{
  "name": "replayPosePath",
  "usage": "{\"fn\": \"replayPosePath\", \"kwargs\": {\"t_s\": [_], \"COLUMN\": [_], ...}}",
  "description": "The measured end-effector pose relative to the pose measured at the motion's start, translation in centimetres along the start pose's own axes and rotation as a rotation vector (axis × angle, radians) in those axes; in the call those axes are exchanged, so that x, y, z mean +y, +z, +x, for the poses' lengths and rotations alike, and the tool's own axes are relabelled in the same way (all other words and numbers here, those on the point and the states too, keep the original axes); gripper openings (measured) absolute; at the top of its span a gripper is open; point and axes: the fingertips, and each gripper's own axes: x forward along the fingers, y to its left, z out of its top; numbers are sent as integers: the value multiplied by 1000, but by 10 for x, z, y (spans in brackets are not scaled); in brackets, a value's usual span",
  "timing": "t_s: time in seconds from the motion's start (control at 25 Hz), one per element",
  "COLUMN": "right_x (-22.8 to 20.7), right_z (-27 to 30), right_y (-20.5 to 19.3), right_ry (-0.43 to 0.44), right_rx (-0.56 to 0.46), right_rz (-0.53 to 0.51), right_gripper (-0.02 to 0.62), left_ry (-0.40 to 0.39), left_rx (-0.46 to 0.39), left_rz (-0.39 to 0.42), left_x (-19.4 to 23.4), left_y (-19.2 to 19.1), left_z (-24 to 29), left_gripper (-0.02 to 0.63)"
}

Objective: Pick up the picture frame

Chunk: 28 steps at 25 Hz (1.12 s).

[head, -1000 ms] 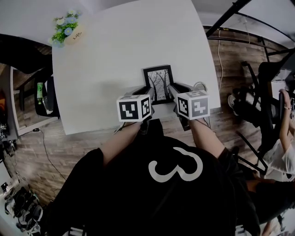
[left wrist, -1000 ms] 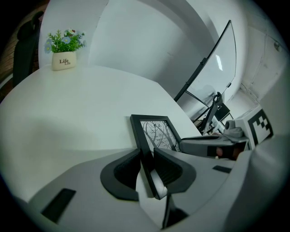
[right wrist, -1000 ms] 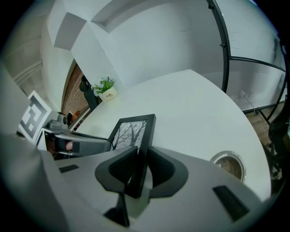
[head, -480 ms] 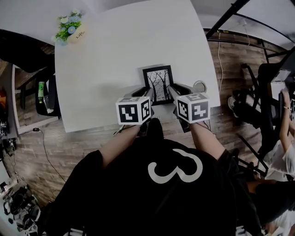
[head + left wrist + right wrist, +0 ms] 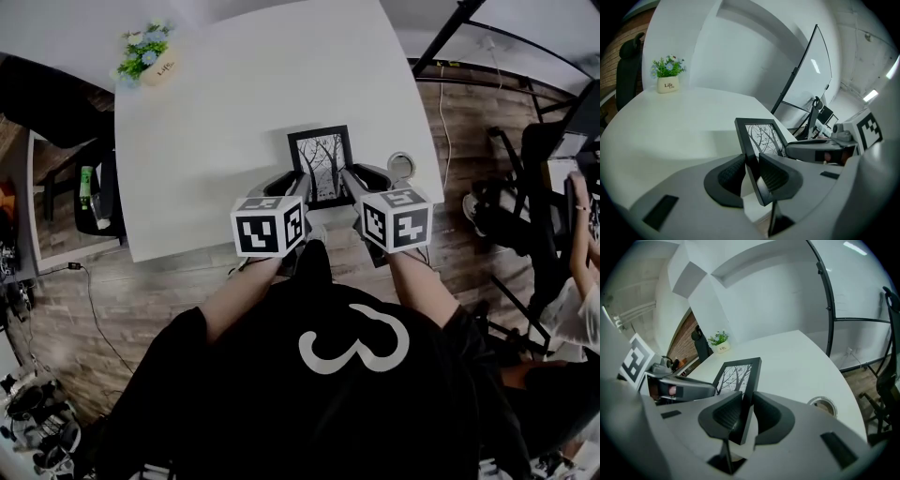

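A black picture frame [image 5: 322, 164] with a bare-trees print is held above the white table [image 5: 225, 122], near its front edge. My left gripper [image 5: 298, 187] is shut on the frame's left side bar [image 5: 749, 150], its dark pads pressing both faces. My right gripper [image 5: 349, 183] is shut on the right side bar [image 5: 749, 385] in the same way. In the left gripper view the frame [image 5: 761, 138] stands tilted with its print facing right; the right gripper view shows the frame [image 5: 738, 376] lifted off the tabletop, its back stand hanging below.
A small potted plant [image 5: 150, 54] stands at the table's far left corner. A round cable port [image 5: 402, 165] sits in the tabletop right of the frame. Black chairs [image 5: 84, 192] stand left of the table, and a person [image 5: 572, 281] sits at the right on the wooden floor.
Both grippers have risen together with the frame between them; the frame now sits slightly farther up in the head view.
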Motion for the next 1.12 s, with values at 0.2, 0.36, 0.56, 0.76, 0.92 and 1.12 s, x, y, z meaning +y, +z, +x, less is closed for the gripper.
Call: {"fn": "replayPosePath", "kwargs": {"t_s": [0.2, 0.36, 0.56, 0.76, 0.92, 1.12], "right_x": [9, 17, 24, 36, 51, 71], "right_z": [-20, -40, -70, -102, -133, -171], "right_y": [10, 18, 23, 30, 34, 37], "right_ry": [-11, -9, -10, -17, -20, -22], "right_rx": [-76, -131, -194, -264, -333, -396], "right_rz": [-37, -43, -47, -76, -98, -154], "right_gripper": [91, 91, 92, 92, 92, 94], "left_ry": [-9, -19, -39, -51, -74, -62], "left_rx": [-50, -94, -149, -214, -264, -346], "left_rz": [29, 55, 100, 157, 171, 224], "left_x": [-10, -21, -42, -61, -77, -99], "left_y": [7, 15, 21, 27, 27, 28], "left_z": [-16, -34, -56, -82, -108, -146], "left_gripper": [98, 98, 98, 98, 98, 98]}}
